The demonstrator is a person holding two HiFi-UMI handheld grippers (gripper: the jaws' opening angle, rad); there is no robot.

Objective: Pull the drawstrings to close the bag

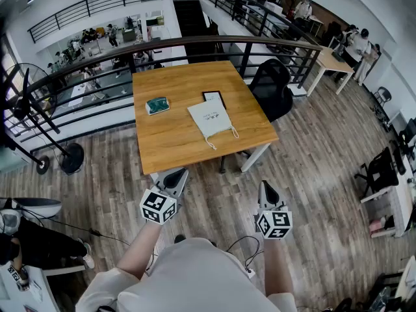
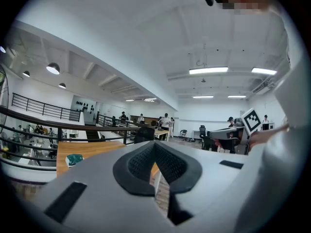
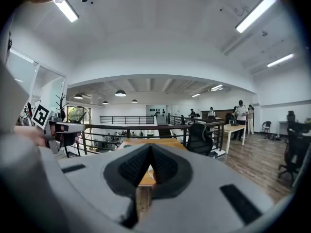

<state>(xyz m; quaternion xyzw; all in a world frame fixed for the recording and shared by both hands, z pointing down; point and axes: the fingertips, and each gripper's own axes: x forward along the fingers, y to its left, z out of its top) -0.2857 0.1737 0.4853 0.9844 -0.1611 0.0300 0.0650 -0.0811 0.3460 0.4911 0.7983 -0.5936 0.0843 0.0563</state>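
Note:
A white drawstring bag (image 1: 210, 117) lies flat on the wooden table (image 1: 169, 142), its two cords (image 1: 221, 137) trailing toward the near edge. My left gripper (image 1: 177, 176) hovers over the floor just short of the table's near edge, jaws shut and empty. My right gripper (image 1: 266, 190) hangs further right over the floor, shut on nothing as well. In the left gripper view the shut jaws (image 2: 155, 147) point at the table (image 2: 92, 149). In the right gripper view the shut jaws (image 3: 148, 152) point at the table's edge (image 3: 146, 178).
A teal pouch (image 1: 157, 104) and a dark tablet (image 1: 213, 97) also lie on the table. A black office chair (image 1: 272, 86) stands at the table's far right, a railing (image 1: 195, 44) runs behind it, and a fan (image 1: 26, 103) stands left. Cables (image 1: 240, 246) trail on the wooden floor.

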